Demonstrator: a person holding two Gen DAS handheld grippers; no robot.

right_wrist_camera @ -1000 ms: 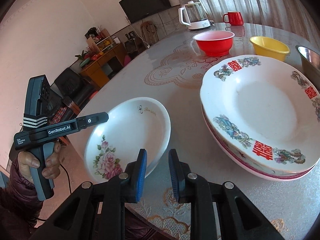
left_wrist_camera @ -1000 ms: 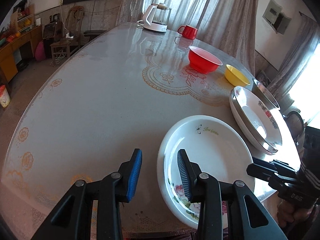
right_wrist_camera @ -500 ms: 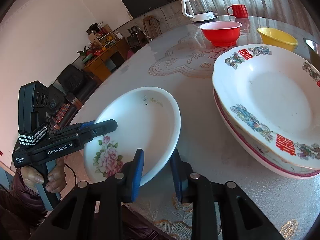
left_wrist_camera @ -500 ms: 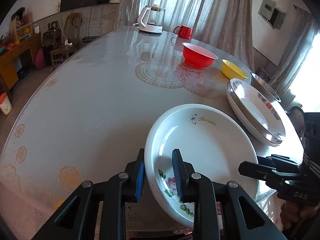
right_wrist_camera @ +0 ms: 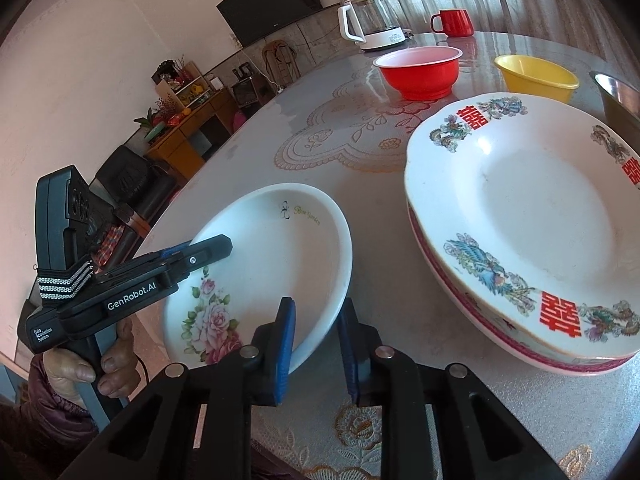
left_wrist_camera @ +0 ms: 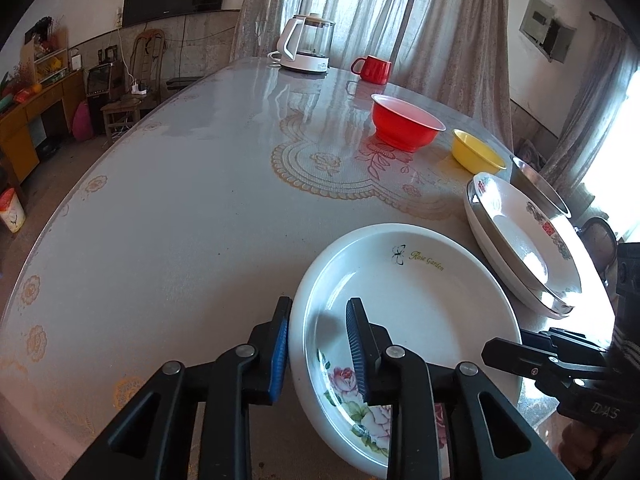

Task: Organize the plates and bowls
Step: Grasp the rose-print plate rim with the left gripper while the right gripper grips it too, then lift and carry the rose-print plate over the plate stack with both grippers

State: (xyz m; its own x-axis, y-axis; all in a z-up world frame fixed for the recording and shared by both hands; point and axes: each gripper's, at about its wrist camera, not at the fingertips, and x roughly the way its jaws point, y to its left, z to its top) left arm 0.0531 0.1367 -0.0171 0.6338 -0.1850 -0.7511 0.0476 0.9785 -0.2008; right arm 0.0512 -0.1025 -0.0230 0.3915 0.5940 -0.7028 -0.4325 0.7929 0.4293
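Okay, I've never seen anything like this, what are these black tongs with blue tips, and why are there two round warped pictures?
No robot here: a person holds a handheld gripper in each hand, each with a fisheye camera looking along its two fingers. One picture is from the left gripper, the other from the right gripper; each also shows the other from the side.

On the table are a rose plate, two stacked plates, a red bowl, a yellow bowl, a steel bowl, a kettle and a mug.

Both grippers straddle the rose plate's rim on opposite sides. The right one looks clamped; the left one's jaws are opening.
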